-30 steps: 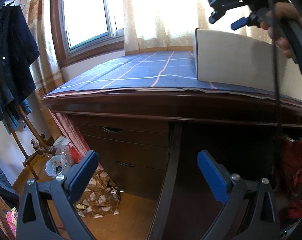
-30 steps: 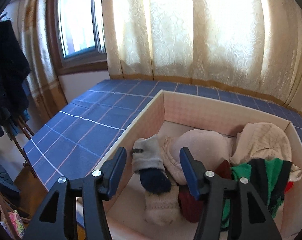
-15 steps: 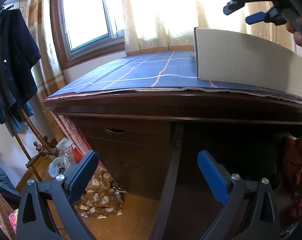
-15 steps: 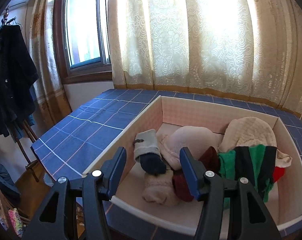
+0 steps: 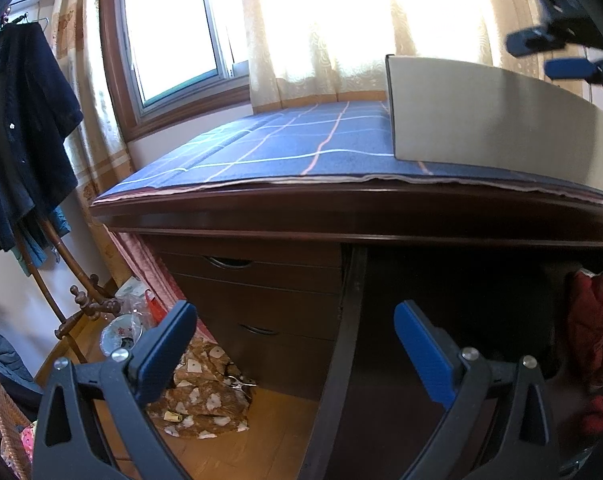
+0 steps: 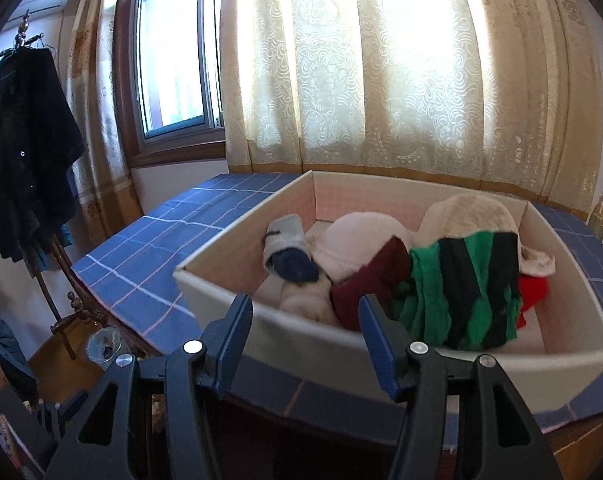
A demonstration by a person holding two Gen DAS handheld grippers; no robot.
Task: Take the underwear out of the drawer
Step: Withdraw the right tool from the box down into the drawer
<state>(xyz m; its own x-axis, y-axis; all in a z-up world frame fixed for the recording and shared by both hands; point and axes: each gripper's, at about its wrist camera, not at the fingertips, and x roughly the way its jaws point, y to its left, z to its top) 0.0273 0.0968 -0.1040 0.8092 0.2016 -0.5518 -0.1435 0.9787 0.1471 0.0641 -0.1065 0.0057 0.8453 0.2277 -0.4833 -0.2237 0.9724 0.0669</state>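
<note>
A: Right hand-held gripper [image 6: 305, 334], status?

B: Jaws partly open, nothing between them. It hangs in front of the near wall of the drawer [image 6: 501, 364], not over the clothes. The left wrist view catches only its blue tips, up above the drawer's outer wall.

A: The drawer sits where?

B: Lifted out, on the blue checked cover [image 6: 141, 256] toward the counter's right end, near the front edge. I judge that was done for top-down access.

A: Underwear?

B: Inside, in a heap. Green-and-black striped piece [image 6: 461, 296] drapes toward the near right; dark red piece [image 6: 373, 276] beside it, touching; pale padded piece [image 6: 353, 240] behind; rolled socks [image 6: 289, 248] by the left wall. The striped one lies on top, probably the easiest first pinch.

A: Left hand-held gripper [image 5: 293, 344]?

B: Wide open, empty, held low facing the counter's dark front [image 5: 261, 280], well clear of the drawer. I read it as parked, so the right has room.

A: Progress?

B: Nothing taken out yet.
</note>
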